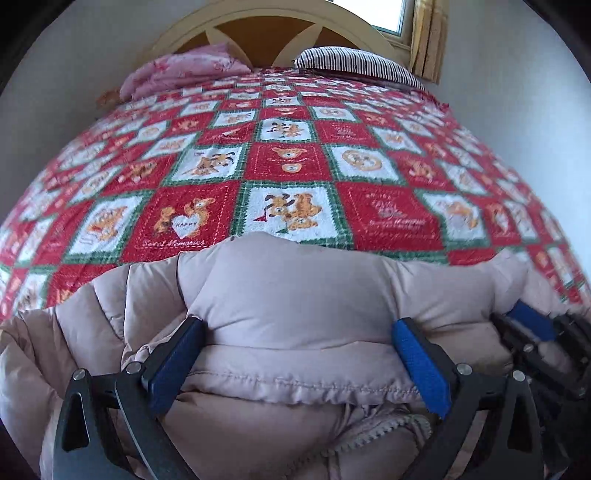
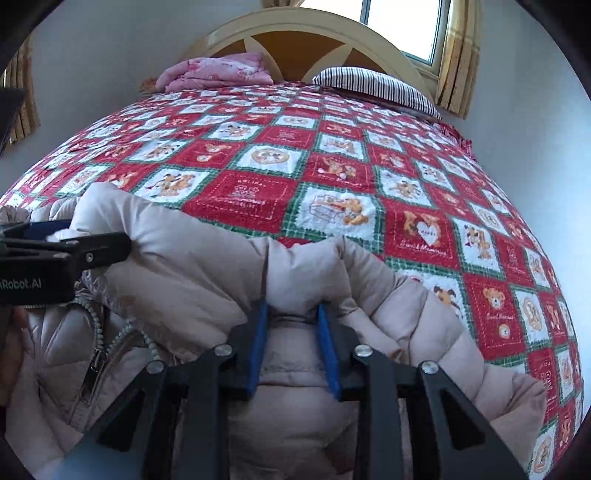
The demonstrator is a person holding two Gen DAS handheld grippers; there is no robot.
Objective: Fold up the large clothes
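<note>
A puffy pale-pink down jacket [image 1: 288,295] lies bunched at the near edge of the bed; it also shows in the right wrist view [image 2: 184,266], with its zipper [image 2: 96,354] at lower left. My left gripper [image 1: 299,325] has its blue pads wide apart around a thick padded hem fold, which bulges between them. My right gripper [image 2: 291,310] is shut on a pinched fold of the jacket. The left gripper appears at the left edge of the right wrist view [image 2: 74,240], and the right gripper at the right edge of the left wrist view [image 1: 532,325].
The bed carries a red, white and green checked bear-print quilt [image 1: 288,162]. At its far end lie a folded pink blanket [image 1: 184,70] and a striped pillow [image 1: 354,61] against a cream arched headboard [image 1: 266,26]. A window with yellow curtains [image 2: 458,55] is behind.
</note>
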